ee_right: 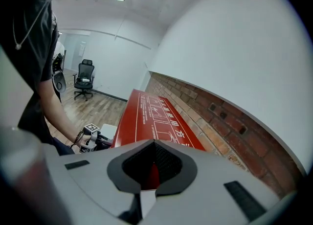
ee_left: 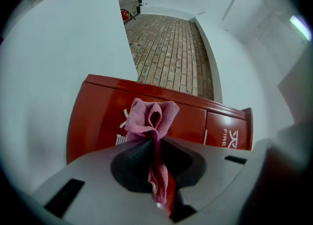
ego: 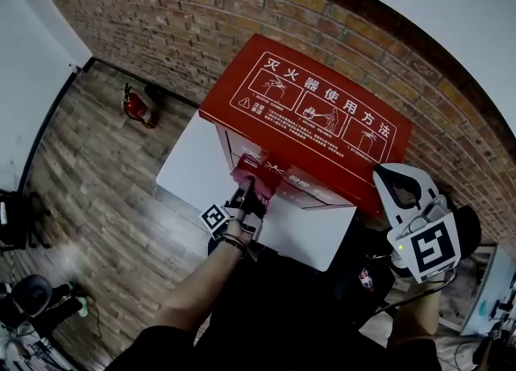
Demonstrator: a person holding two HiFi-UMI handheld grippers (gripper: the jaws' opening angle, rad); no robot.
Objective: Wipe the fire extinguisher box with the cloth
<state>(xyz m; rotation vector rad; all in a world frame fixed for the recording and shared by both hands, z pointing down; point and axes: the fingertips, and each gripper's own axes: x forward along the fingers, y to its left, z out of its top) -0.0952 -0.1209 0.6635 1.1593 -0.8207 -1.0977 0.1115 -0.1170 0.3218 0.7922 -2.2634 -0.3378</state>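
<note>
The left gripper (ego: 246,192) (ee_left: 155,141) is pinching the pink cloth (ego: 256,174) (ee_left: 151,116). Its jaws are pressing on a narrow fold of the fabric. The bunched end is sticking out just beyond the tips, and a thin tail is hanging back between the jaws.

This gripper is pointing level at the front face of the red fire extinguisher box (ego: 306,111) (ee_left: 98,116) (ee_right: 151,116), just under the overhanging lid. The cloth is sitting right at that face, but no view is showing clearly whether it is touching.

The box's long axis is running crosswise to the left gripper, from its left to its right, along the brick wall (ego: 161,22) behind. The lid with its white printed instructions is facing upward, and the doors are facing the gripper. The box is standing on a white platform (ego: 193,160) below the left gripper.

The right gripper (ego: 395,180) (ee_right: 152,170) is hanging near the box's right end, well apart from the left one. Its jaws are pressing together with nothing between them. It is pointing slightly downward along the lid's length.

A small red extinguisher (ego: 139,106) (ee_left: 126,14) is standing on the wooden floor (ego: 97,168), far to the left gripper's left.
</note>
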